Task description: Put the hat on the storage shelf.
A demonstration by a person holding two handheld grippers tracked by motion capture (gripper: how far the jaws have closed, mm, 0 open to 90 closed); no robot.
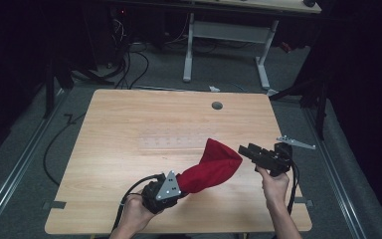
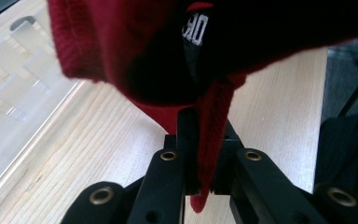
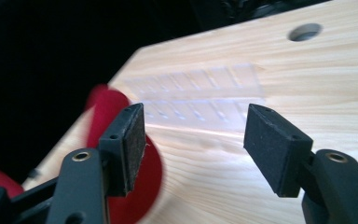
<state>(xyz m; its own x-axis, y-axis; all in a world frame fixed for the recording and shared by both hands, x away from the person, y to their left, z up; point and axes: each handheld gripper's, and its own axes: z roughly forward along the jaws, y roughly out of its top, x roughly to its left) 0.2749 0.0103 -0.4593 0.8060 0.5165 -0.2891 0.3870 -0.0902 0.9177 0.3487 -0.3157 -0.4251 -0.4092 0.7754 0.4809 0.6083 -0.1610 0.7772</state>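
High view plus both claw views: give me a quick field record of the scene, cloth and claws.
item: red knitted fabric hat, bunched, its far end lifted off the table
surface: light wooden table with a round hole near its far edge
left claw: shut on the hat's hem, red knit pinched between the jaws
right claw: open, nothing between the pads, just beside the hat's raised end
also on table: clear plastic strip, lying flat mid-table
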